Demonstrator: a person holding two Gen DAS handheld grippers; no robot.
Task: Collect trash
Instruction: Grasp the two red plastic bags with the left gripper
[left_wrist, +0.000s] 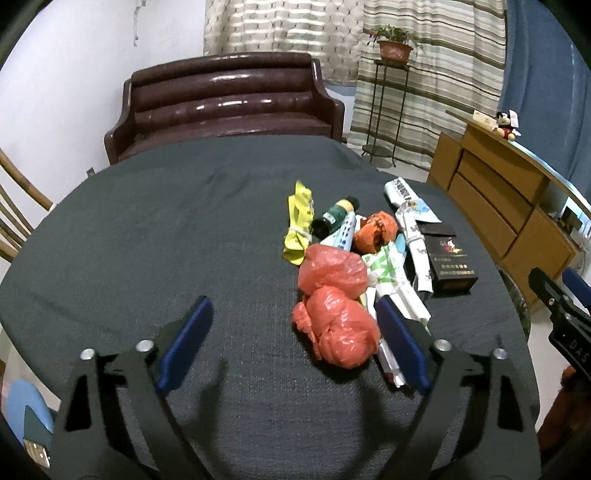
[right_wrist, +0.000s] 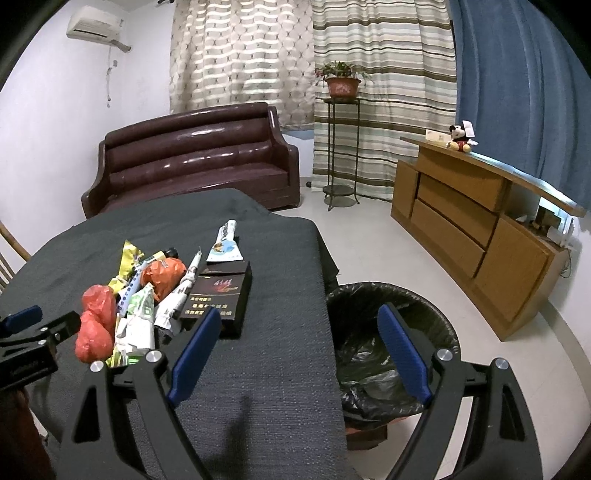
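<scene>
A crumpled red plastic bag (left_wrist: 338, 326), knotted and glossy, lies at two o'clock between the left gripper's (left_wrist: 295, 332) wide, empty fingers (left_wrist: 188, 343); the right gripper's (right_wrist: 299, 349) fingers (right_wrist: 195, 350) also spread wide.

A heap of trash (left_wrist: 354, 258) lies on the dark table, crumpled red plastic bags (left_wrist: 336, 317) nearest, wrappers and a black carton (left_wrist: 448, 266) behind, beside a black-lined bin (right_wrist: 391, 343)

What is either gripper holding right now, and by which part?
Nothing is held. The left gripper is open, with the red plastic bag lying between its fingers but not pinched. The right gripper is open and empty.
</scene>
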